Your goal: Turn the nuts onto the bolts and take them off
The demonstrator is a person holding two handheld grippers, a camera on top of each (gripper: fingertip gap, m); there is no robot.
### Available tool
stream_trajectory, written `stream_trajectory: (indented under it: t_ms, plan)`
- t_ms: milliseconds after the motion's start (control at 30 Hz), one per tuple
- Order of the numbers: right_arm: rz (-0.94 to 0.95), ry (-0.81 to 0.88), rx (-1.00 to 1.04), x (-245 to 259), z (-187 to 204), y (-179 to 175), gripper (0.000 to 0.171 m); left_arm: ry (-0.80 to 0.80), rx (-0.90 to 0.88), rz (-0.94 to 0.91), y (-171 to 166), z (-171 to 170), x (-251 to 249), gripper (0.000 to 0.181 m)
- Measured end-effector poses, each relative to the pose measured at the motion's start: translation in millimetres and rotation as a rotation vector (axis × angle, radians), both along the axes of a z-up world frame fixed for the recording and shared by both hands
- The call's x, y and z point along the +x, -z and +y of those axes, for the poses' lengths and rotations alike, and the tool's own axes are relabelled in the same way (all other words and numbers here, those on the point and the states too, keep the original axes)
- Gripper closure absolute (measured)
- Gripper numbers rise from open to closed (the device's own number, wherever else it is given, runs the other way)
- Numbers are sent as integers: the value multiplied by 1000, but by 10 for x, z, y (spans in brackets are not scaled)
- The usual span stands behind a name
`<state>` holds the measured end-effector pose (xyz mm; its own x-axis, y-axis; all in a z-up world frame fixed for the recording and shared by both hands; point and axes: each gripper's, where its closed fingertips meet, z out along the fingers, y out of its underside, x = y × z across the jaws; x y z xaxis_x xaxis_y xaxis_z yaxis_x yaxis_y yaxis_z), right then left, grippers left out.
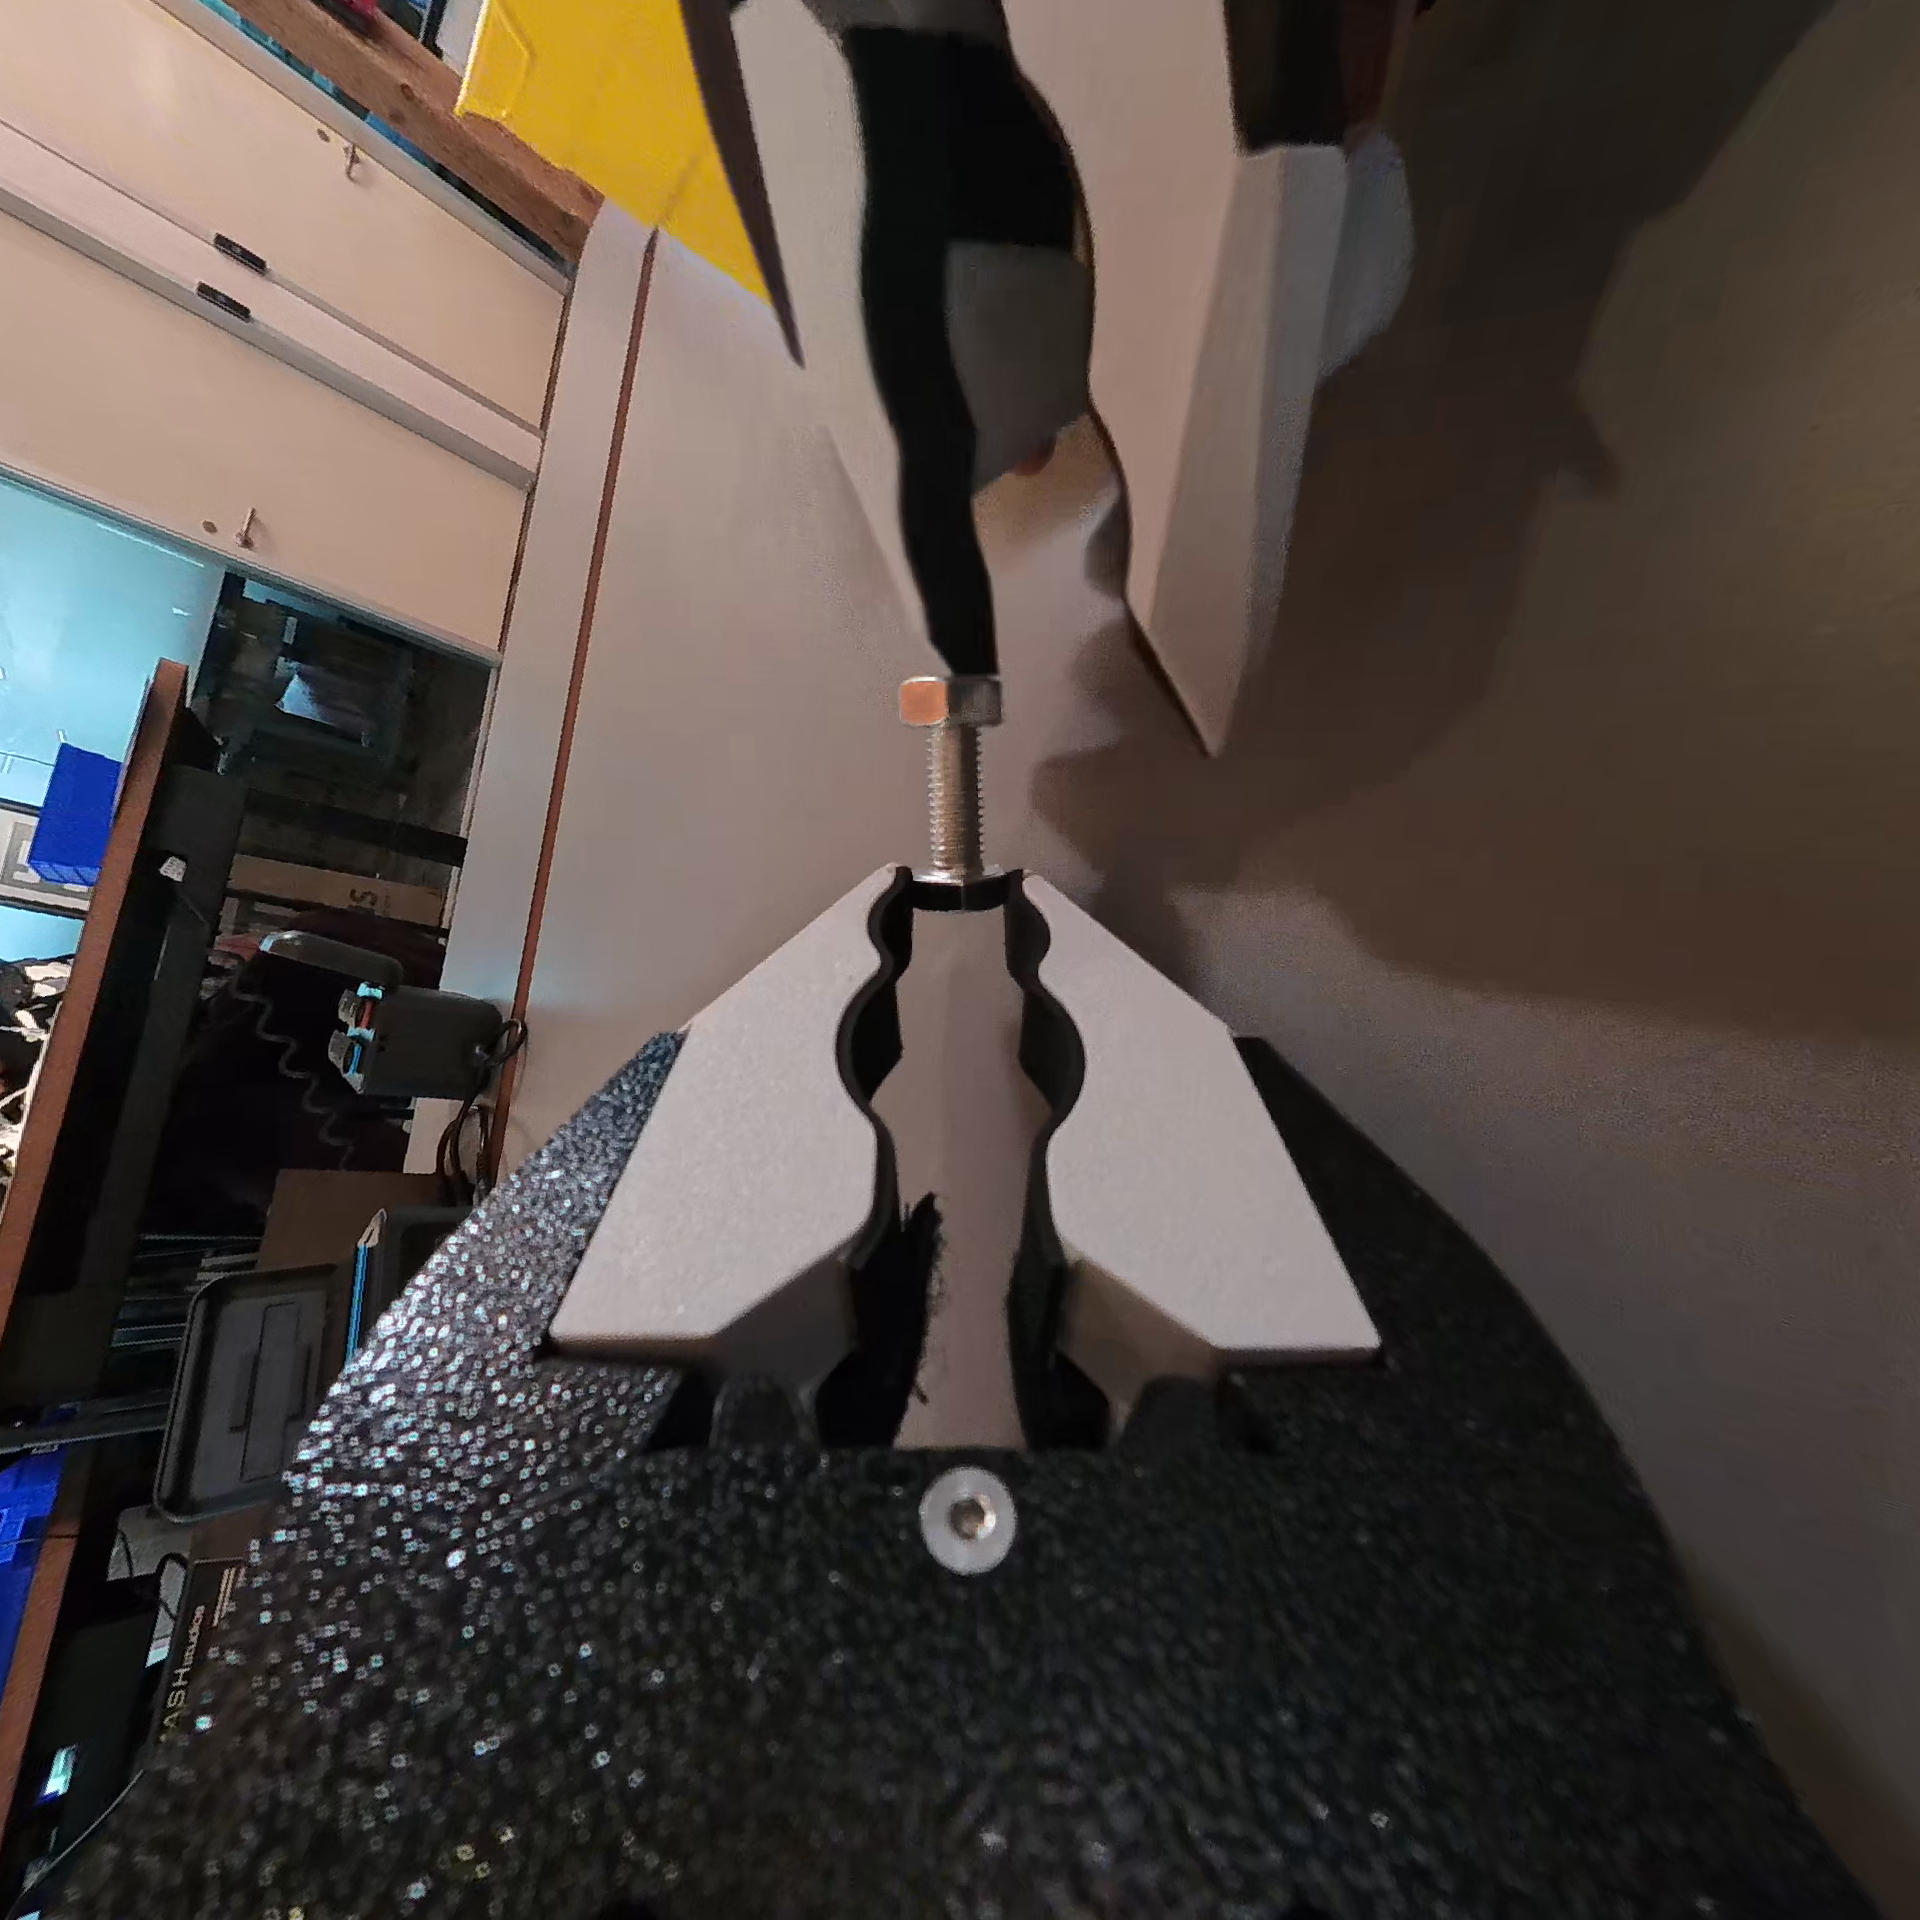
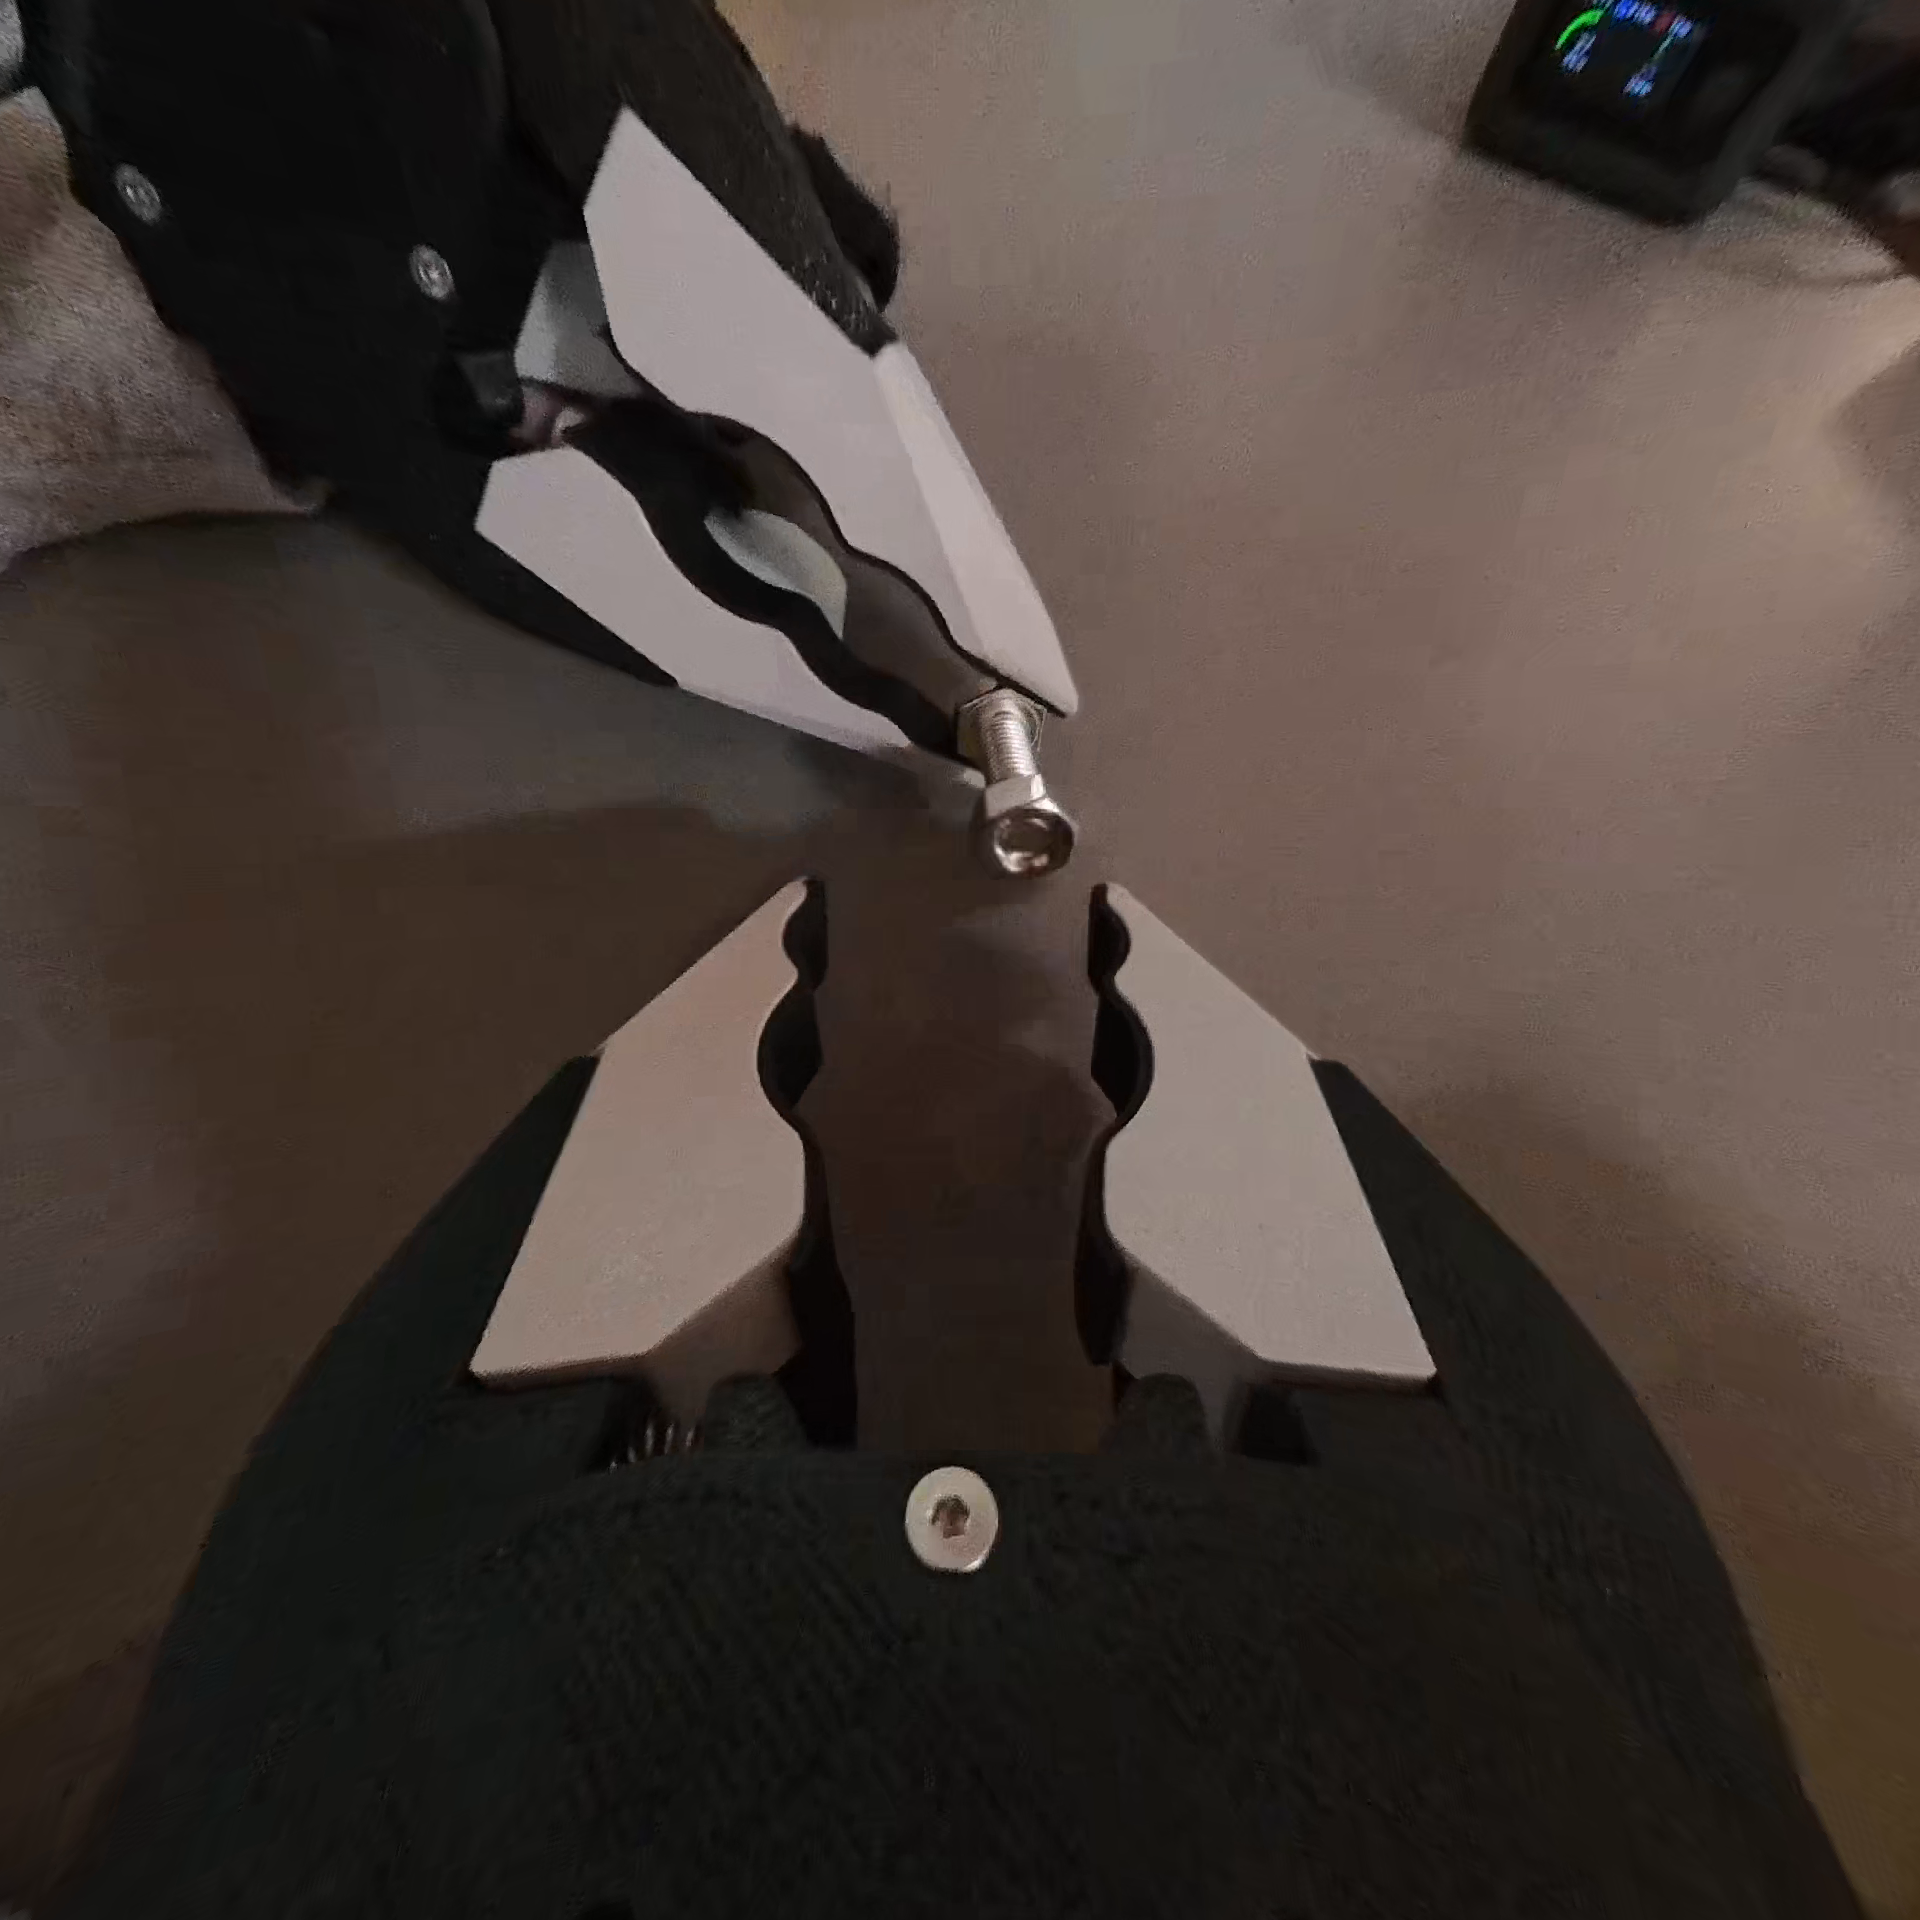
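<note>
My left gripper (image 1: 961,883) is shut on the head end of a silver bolt (image 1: 951,800), which sticks straight out past the fingertips. A hex nut (image 1: 951,701) sits on the far end of the thread. In the right wrist view, my right gripper (image 2: 956,899) is open and empty. Its tips are just short of the nut (image 2: 1023,831), one on each side, not touching it. The left gripper (image 2: 997,717) comes in from the upper left there, holding the bolt (image 2: 1003,748). One dark finger (image 1: 935,468) of the right gripper reaches down to the nut in the left wrist view.
A beige table top (image 2: 1455,727) lies under both grippers. A dark device with a lit screen (image 2: 1621,94) stands at the far right. Seen in the tilted left wrist view are a white box (image 1: 1247,468), a yellow bin (image 1: 613,114) and cluttered shelves (image 1: 208,935). The tips of both grippers are at nearly the same place.
</note>
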<state>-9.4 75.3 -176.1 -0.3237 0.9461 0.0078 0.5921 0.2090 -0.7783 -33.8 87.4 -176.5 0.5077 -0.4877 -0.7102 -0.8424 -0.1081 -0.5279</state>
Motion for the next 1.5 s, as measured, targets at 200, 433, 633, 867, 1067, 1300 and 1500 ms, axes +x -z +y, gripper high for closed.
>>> stream_trajectory:
  t_ms: [200,433,633,867,1067,1300,1500]
  plan:
    - [196,-113,141,-107,-205,-214,111,1,0,2,2,-3,1,165]
    - [113,19,71,-46,41,-190,118,0,0,3,6,-7,0,166]
    - [22,-29,51,-18,-57,-17,121,-1,0,0,6,-9,-2,165]
    - [346,-92,253,-132,-151,-457,117,-1,-1,-3,7,-8,-2,165]
    - [24,20,29,18,57,-46,118,-1,0,-2,7,-7,-1,165]
    - [364,-176,167,-107,-335,-476,118,-2,-3,-4,7,-3,-1,166]
    - [144,65,47,-77,102,-249,125,-1,0,1,5,2,1,166]
